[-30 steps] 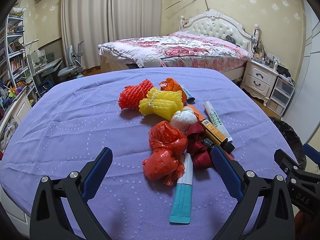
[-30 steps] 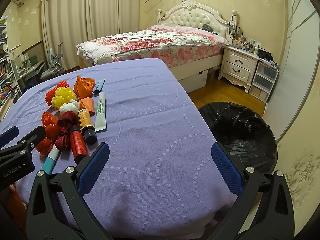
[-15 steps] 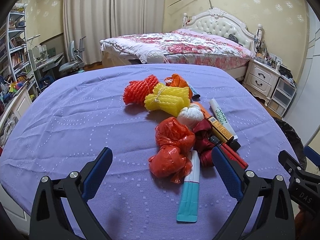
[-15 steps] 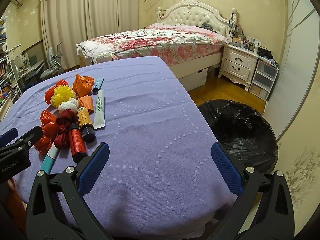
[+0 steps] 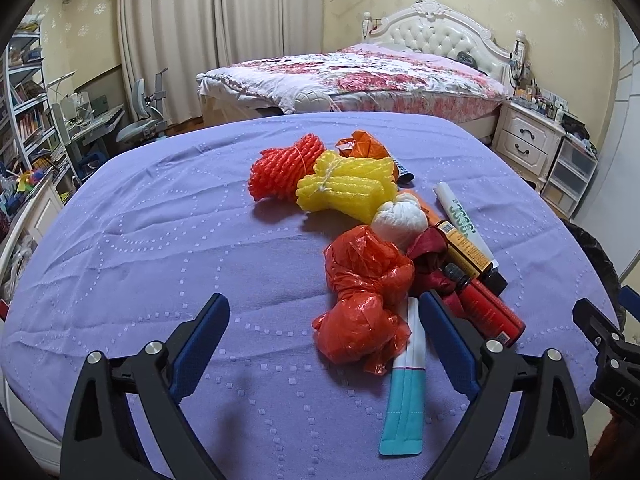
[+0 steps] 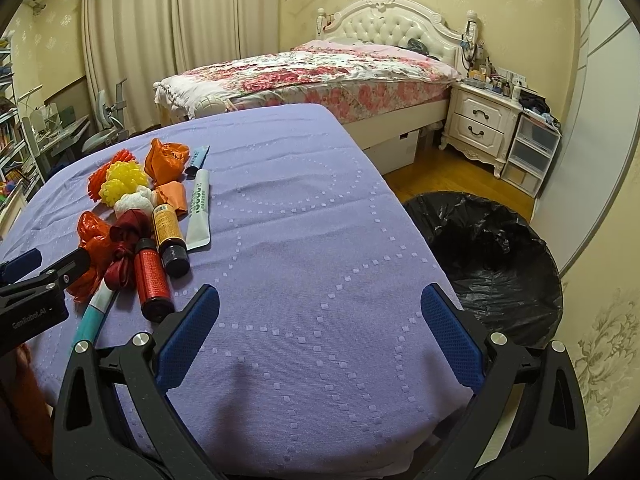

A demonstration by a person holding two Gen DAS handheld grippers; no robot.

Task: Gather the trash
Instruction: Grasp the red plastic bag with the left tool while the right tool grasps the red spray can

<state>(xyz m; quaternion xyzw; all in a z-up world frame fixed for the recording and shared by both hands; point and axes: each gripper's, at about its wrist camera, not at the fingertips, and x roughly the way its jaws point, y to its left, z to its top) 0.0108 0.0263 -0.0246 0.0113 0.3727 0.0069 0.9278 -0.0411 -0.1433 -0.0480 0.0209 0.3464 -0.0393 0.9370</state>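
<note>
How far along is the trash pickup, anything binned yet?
Done: nothing visibly; what shows of the black-lined bin looks empty. In hand: nothing. Left gripper and right gripper are both open; the left is over the red plastic bag. Left: the whole pile on the purple table, including red bottle, amber bottle, white tube, yellow foam net.

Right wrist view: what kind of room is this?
Almost certainly a home bedroom. A made bed with a tufted white headboard stands against the far wall, with a white nightstand beside it. The trash lies on a purple-clothed table, near a black-lined bin.
</note>
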